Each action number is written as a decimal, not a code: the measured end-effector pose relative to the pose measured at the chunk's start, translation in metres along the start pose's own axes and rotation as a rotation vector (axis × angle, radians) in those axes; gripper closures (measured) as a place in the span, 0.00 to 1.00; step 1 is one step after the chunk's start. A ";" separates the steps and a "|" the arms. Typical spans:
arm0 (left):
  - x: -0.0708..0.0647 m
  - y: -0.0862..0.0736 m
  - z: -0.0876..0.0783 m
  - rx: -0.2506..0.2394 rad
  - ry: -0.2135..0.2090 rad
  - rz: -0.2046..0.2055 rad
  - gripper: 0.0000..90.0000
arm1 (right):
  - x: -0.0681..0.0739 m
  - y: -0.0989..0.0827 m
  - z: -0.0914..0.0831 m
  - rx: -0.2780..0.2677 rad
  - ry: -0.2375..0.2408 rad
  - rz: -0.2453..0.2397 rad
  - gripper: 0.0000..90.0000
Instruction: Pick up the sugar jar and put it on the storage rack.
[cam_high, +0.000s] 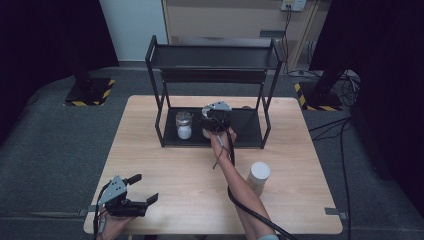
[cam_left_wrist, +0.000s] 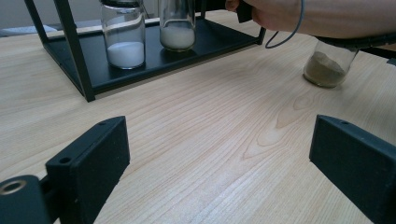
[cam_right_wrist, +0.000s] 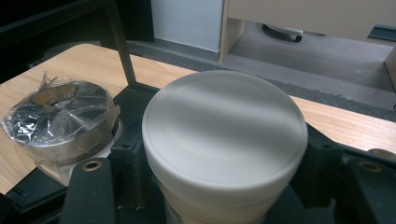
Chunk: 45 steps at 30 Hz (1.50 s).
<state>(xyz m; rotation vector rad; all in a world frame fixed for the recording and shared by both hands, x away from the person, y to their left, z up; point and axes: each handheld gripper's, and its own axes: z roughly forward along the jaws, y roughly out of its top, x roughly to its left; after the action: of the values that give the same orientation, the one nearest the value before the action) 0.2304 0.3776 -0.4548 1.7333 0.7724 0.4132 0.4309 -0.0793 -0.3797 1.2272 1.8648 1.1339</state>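
A glass jar with a white lid sits between the jaws of my right gripper, which is shut on it. In the left gripper view this jar holds white powder, and its base is down on the lower shelf of the black rack. Just left of it stands a second white-powder jar with a plastic-wrapped lid. My right gripper reaches into the rack from the front. Near the table's front left corner, my left gripper is open with nothing between its jaws.
A white-lidded jar of brown powder stands on the wooden table right of the person's forearm. The rack's upper shelf overhangs the jars. Its front posts flank the opening.
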 end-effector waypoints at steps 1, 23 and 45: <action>0.000 0.000 0.000 0.000 0.000 0.000 0.04 | 0.000 -0.001 0.000 0.000 0.000 0.003 0.37; -0.001 0.001 0.000 0.003 0.002 0.007 0.04 | -0.006 -0.007 -0.004 -0.019 0.012 0.041 0.29; -0.002 0.001 0.001 0.007 0.001 0.015 0.04 | -0.022 0.037 -0.054 -0.084 0.117 -0.035 0.11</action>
<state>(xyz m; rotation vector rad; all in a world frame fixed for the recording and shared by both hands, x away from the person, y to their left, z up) 0.2303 0.3754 -0.4537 1.7465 0.7628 0.4217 0.4081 -0.1098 -0.3219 1.0985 1.8960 1.2759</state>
